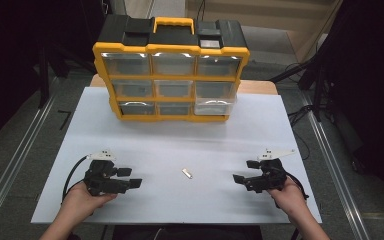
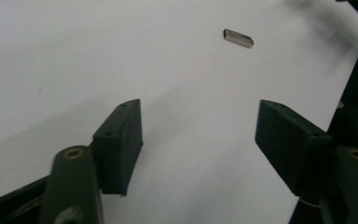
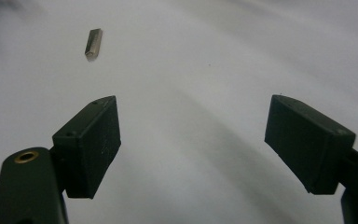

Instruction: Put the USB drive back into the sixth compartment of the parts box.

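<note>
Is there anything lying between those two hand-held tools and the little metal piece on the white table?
Nothing visible. The small metal piece lies alone on the white table, with bare surface between it and the left tool and the right tool, both open.

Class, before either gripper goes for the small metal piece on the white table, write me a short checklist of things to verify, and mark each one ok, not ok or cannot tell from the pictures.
1. Left gripper open with nothing between its jaws: ok.
2. Right gripper open with nothing between its jaws: ok.
3. Small metal piece lies flat on the white table, apart from both grippers: ok.
4. Bare table between each gripper and the piece: ok.
5. Yellow and black drawer cabinet stands upright at the far side, well away from the piece: ok.
6. Bottom right drawer fully shut: not ok, it seems to stick out.
</note>
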Demonstrator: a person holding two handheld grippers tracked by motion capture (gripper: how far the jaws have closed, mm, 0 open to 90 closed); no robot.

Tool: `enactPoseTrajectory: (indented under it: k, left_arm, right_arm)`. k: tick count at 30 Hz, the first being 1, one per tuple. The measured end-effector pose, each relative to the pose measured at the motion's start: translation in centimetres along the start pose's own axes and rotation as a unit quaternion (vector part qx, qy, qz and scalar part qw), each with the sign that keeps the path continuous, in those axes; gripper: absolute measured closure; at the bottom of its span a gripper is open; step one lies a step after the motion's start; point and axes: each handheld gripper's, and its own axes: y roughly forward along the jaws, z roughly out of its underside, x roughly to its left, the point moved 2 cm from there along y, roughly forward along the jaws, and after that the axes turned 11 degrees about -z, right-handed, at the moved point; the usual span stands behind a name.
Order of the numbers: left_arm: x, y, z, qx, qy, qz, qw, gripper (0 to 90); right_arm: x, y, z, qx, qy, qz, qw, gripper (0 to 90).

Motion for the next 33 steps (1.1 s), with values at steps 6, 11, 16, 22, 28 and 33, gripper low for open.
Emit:
enactPoseTrajectory:
  k: [6, 11, 16, 22, 28, 33]
  left_arm:
    - [0.24, -0.11, -0.02, 0.000, -0.001, -0.002, 1.0000, 29.9]
    - [0.43, -0.36, -0.07, -0.015, 0.002, -0.001, 0.9999, 26.5]
    - [0.42, -0.30, -0.05, -0.016, 0.010, -0.008, 0.9998, 26.5]
    - [0.55, -0.33, -0.06, -0.020, 0.008, -0.007, 0.9997, 26.5]
    - [0.66, -0.41, -0.10, -0.022, 0.003, -0.008, 0.9997, 26.5]
    - [0.74, -0.40, -0.13, -0.023, 0.001, -0.009, 0.9997, 26.5]
  right_arm:
    - [-0.09, -0.10, 0.00, -0.018, -0.002, 0.007, 0.9998, 16.4]
    - [0.15, 0.07, -0.16, -0.001, 0.000, -0.019, 0.9998, 16.4]
    - [0.23, 0.41, -0.15, 0.008, 0.007, -0.013, 0.9999, 16.4]
    - [0.33, 0.63, -0.12, 0.012, -0.002, -0.009, 0.9999, 16.4]
    - [0.09, 0.62, -0.01, 0.013, 0.006, -0.004, 0.9999, 16.4]
    - [0.05, 0.58, 0.01, 0.013, 0.006, -0.004, 0.9999, 16.4]
